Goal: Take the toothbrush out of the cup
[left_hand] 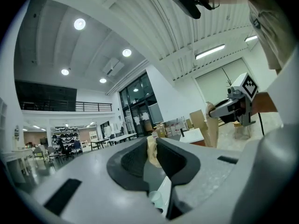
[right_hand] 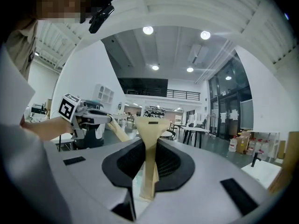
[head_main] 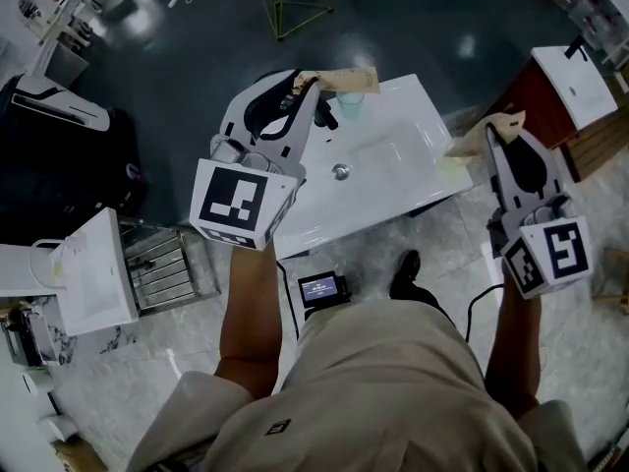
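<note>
A translucent pale-green cup (head_main: 351,104) stands at the far edge of the white sink basin (head_main: 393,165); it also shows below the jaws in the left gripper view (left_hand: 156,199). I can make out no toothbrush in any view. My left gripper (head_main: 354,77) is held high over the basin's left end, its tan fingertips (left_hand: 152,148) together above the cup with nothing seen between them. Off the basin's right end my right gripper (head_main: 477,136) hangs in the air, its tan fingers (right_hand: 150,143) pressed flat together. Both point level.
A second white basin on a red-brown cabinet (head_main: 575,82) stands at the right. On the left are a white sink unit (head_main: 93,268) and a wire rack (head_main: 167,268). A small black device (head_main: 324,288) lies on the floor by my feet.
</note>
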`<state>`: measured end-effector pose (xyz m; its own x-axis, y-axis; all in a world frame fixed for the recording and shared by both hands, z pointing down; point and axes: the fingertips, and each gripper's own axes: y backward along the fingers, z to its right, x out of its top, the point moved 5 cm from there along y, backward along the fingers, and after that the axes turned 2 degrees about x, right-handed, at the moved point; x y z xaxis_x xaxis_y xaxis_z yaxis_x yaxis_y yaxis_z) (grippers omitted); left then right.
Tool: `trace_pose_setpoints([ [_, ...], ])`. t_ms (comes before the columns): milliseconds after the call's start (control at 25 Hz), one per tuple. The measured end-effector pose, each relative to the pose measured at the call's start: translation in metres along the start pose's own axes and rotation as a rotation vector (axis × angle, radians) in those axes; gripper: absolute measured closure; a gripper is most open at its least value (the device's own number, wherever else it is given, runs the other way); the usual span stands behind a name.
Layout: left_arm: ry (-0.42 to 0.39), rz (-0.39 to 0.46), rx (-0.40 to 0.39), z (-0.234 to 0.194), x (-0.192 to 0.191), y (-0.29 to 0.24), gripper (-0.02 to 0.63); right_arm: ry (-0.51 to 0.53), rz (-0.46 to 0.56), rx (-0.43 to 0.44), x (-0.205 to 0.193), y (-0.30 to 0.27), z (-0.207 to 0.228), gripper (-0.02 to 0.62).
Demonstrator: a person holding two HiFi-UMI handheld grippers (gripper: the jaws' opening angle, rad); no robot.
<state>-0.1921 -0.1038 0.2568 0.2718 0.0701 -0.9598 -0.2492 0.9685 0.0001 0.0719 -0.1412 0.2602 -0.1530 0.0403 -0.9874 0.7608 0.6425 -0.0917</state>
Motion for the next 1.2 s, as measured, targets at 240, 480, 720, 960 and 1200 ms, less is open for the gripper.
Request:
trace_pose_setpoints([
  [240, -0.024, 0.064, -0.020, 0.014, 0.024, 0.029, 0.541, 0.027, 0.020, -0.003, 0.014, 0.015, -0.015, 0.546],
  [480, -0.031, 0.096, -0.033, 0.019, 0.040, 0.046, 0.540, 0.045, 0.036, -0.014, 0.026, 0.020, -0.027, 0.546],
  [720, -0.035, 0.096, -0.038, 0.020, 0.041, 0.056, 0.540, 0.059, 0.048, -0.009, 0.032, 0.018, -0.035, 0.546],
  [960, -0.031, 0.085, -0.038, 0.018, 0.035, 0.068, 0.540, 0.069, 0.037, -0.006, 0.035, 0.015, -0.043, 0.546],
  [1200, -0.024, 0.075, -0.045, 0.016, 0.028, 0.069, 0.541, 0.086, 0.037, 0.009, 0.036, 0.010, -0.047, 0.546],
])
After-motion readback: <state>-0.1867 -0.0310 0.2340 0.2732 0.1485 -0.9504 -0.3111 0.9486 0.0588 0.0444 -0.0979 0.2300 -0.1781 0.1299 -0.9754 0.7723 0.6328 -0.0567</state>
